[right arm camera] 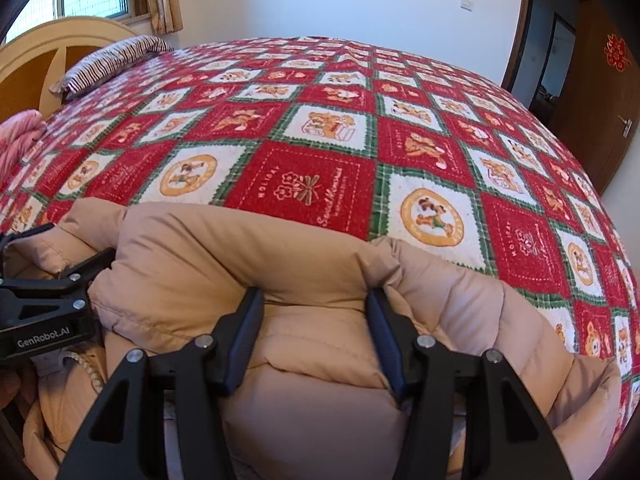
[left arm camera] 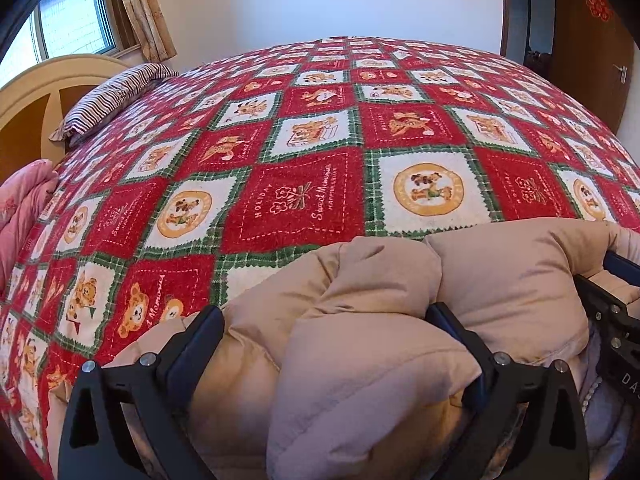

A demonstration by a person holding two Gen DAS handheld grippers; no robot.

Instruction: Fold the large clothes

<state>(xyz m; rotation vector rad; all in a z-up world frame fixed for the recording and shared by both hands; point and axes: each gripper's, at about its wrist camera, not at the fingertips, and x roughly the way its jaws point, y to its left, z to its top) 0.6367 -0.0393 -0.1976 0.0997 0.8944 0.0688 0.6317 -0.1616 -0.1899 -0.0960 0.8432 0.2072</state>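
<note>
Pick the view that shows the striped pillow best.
The left wrist view: the striped pillow appears larger there, lying by the headboard with its stripes easy to read. The right wrist view shows the same pillow, smaller and flatter, near the frame's upper left.

Puffer jacket (left arm camera: pixel 360 360): lower part cut off at 6 o'clock.
Pink quilt (left arm camera: pixel 24 200): cropped at 9 o'clock.

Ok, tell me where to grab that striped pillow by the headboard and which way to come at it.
Grip the striped pillow at its loose corner nearest the bedspread, coming across the bed from the foot side. It lies flat against the headboard, so that free edge looks like the only open approach. Both the left gripper and right gripper straddle the beige puffer jacket now.
</note>
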